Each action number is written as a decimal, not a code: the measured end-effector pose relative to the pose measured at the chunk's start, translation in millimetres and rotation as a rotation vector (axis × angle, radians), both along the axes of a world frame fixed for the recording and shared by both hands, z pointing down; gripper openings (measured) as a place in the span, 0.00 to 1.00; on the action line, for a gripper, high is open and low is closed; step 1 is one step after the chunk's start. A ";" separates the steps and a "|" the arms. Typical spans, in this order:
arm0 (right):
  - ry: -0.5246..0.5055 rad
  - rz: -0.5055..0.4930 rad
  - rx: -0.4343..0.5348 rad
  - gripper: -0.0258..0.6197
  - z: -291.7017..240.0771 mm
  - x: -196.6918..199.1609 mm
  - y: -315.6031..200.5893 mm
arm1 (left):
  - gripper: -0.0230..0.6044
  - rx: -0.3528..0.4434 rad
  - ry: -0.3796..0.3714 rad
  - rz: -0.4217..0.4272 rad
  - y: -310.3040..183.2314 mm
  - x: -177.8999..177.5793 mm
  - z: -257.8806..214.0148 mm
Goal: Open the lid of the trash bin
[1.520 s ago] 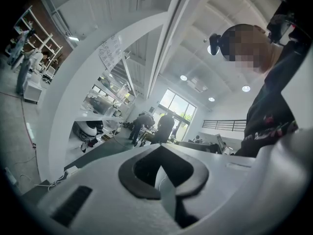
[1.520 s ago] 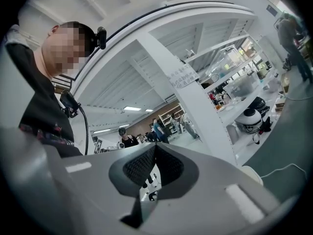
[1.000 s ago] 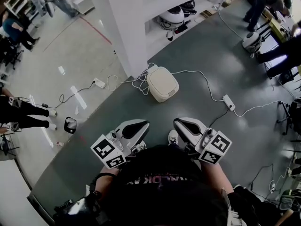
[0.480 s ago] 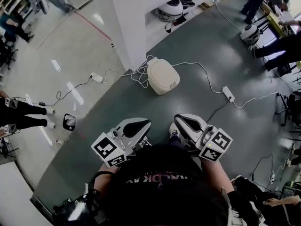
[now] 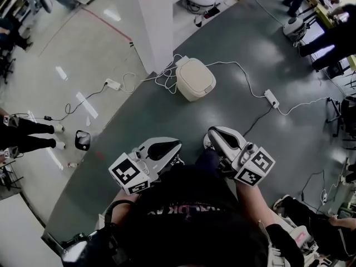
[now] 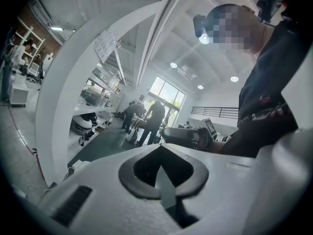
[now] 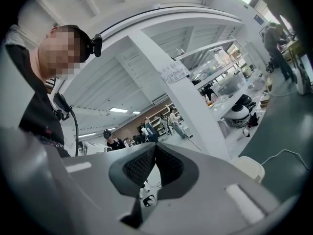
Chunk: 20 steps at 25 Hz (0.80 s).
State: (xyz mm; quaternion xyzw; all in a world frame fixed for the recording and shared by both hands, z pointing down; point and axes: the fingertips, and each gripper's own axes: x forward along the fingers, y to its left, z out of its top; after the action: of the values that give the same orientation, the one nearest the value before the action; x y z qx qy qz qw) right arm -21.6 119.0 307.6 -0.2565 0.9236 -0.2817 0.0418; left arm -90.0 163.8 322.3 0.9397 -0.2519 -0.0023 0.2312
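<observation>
The cream trash bin (image 5: 195,79) stands on the dark floor by the foot of a white pillar, its lid down. Both grippers are held level in front of the person, well short of the bin. My left gripper (image 5: 176,145) is shut with nothing in it, and so is my right gripper (image 5: 212,133). The left gripper view has its jaw tips (image 6: 160,148) meeting, with the bin (image 6: 78,164) small at the lower left. Past the closed tips (image 7: 154,146) in the right gripper view, the bin (image 7: 250,169) shows low on the right.
White cables and a power strip (image 5: 271,98) trail across the floor by the bin; another strip (image 5: 113,84) lies left. The white pillar (image 5: 153,21) rises behind it. A small black object (image 5: 82,140) lies at the left. People stand at the far right and left edges.
Both grippers have shifted a little forward and lower with the person. The bin sits higher in the head view. The jaws stay shut and the lid is still down.
</observation>
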 end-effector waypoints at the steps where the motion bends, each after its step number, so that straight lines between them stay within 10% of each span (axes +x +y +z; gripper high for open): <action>1: 0.001 0.004 -0.003 0.04 1.1 -1.7 -0.6 | 0.04 0.001 0.000 0.003 -0.2 -2.0 -0.5; 20: 0.139 0.060 -0.276 0.09 161.0 81.2 -158.7 | 0.04 -0.076 -0.019 -0.083 -95.0 39.8 12.1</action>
State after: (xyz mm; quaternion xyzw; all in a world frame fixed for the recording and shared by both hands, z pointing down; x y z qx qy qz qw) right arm 59.6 -39.7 468.6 -0.3061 0.8687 -0.3862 -0.0498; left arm -50.2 68.8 334.4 0.9189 -0.2927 0.0067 0.2643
